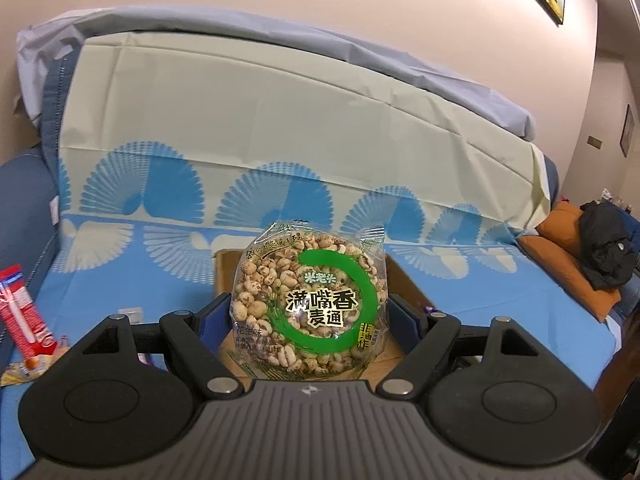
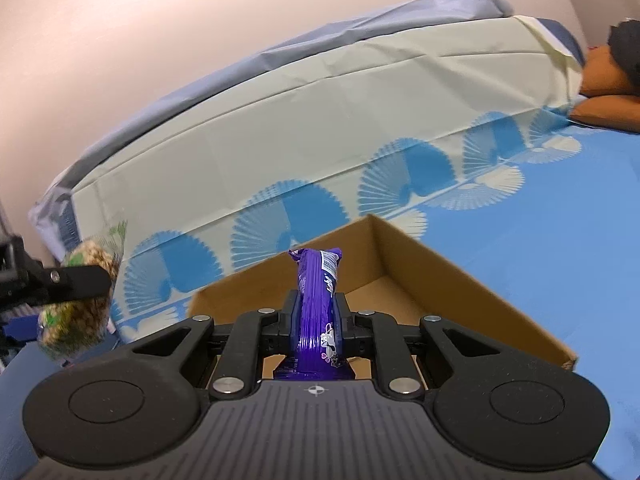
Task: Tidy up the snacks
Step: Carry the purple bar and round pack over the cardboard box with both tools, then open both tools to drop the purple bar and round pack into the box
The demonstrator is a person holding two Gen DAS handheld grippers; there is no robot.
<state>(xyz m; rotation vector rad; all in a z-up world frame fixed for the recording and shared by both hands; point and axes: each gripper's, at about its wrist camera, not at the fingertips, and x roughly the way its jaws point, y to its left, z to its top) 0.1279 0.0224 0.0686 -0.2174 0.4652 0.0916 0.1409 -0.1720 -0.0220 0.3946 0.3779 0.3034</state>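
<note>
Brown cardboard box sits right under the right gripper squeezing a tall purple snack bar, while the left gripper squeezes a round puffed-grain bag.

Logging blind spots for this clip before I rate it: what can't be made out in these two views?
- Cardboard box floor: in the left wrist view the puffed-grain bag covers it; in the right wrist view the purple bar and right gripper hide the near part.
- Red packet: cut off by the left edge.
- Left gripper: blurred and cut off in the right wrist view.
</note>
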